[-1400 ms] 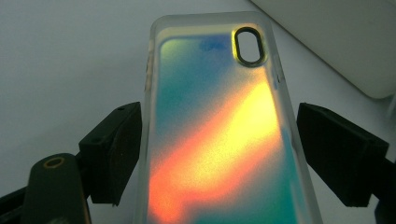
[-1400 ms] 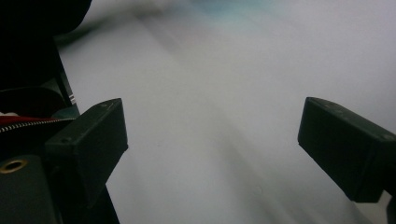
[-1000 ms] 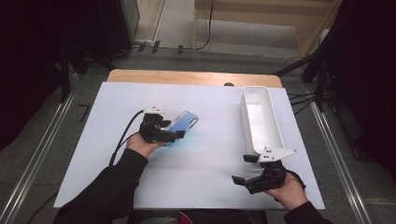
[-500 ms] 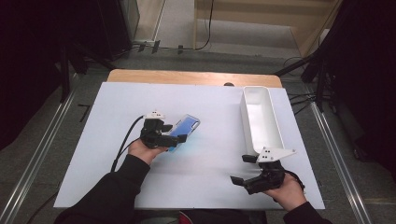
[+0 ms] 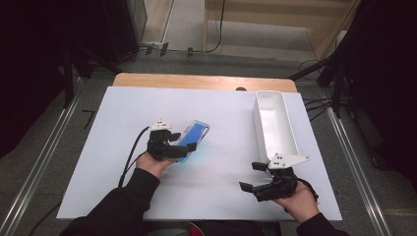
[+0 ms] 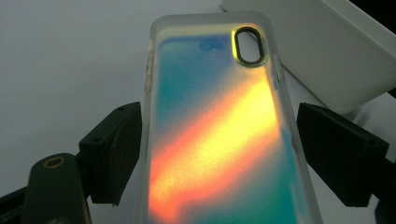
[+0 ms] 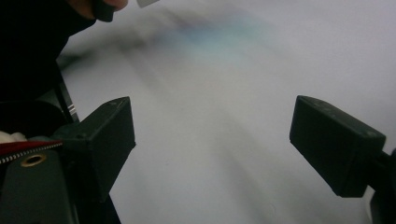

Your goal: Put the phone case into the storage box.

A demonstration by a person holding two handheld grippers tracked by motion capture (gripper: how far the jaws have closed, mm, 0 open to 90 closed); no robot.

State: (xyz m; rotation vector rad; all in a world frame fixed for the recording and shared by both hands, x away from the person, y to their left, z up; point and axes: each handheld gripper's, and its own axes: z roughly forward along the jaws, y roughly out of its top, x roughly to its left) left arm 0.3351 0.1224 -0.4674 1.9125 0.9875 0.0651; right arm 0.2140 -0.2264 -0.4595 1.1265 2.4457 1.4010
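- The table (image 5: 123,147) carries a white tray (image 5: 273,123) at its right, well apart from the phone case.
- The phone case (image 6: 219,130) lies flat; its long axis runs away from the left gripper (image 5: 183,147), camera hole at the far end.
- The left gripper's jaws straddle the case, wide open, small gaps on both sides.
- The right gripper (image 5: 253,177) is spread wide over bare table, holding nothing.
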